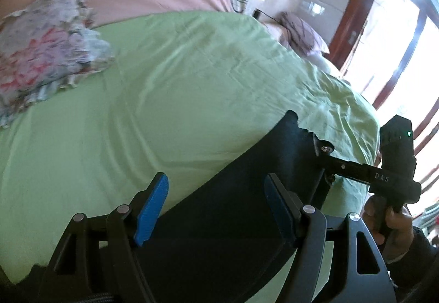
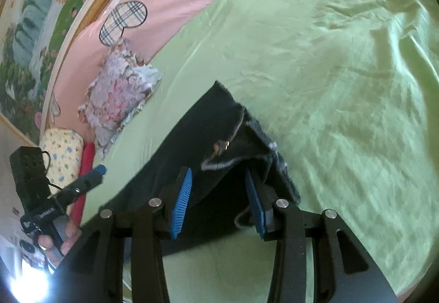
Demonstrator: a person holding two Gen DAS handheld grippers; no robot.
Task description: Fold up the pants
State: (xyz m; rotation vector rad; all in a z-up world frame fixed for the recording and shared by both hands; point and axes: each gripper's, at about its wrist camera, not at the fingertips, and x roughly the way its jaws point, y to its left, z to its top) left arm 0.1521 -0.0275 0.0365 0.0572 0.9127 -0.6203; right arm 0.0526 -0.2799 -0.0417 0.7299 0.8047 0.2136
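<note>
Dark, soft cloth pants (image 2: 192,144) lie limp on the green bedsheet (image 2: 329,83); grasp the waistband. Left gripper (image 1: 216,207) and right gripper (image 2: 219,201) both stand released, straddling fabric.

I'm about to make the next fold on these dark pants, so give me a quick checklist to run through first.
1. Dark pants on the green sheet: ok.
2. Left claw open, not pinching cloth: ok.
3. Right claw gripping fabric: cannot tell, jaws straddle the cloth.
4. Pants lying flat: not ok, the end in the right wrist view is bunched.
5. Floral cloth pile apart from the pants: ok.
</note>
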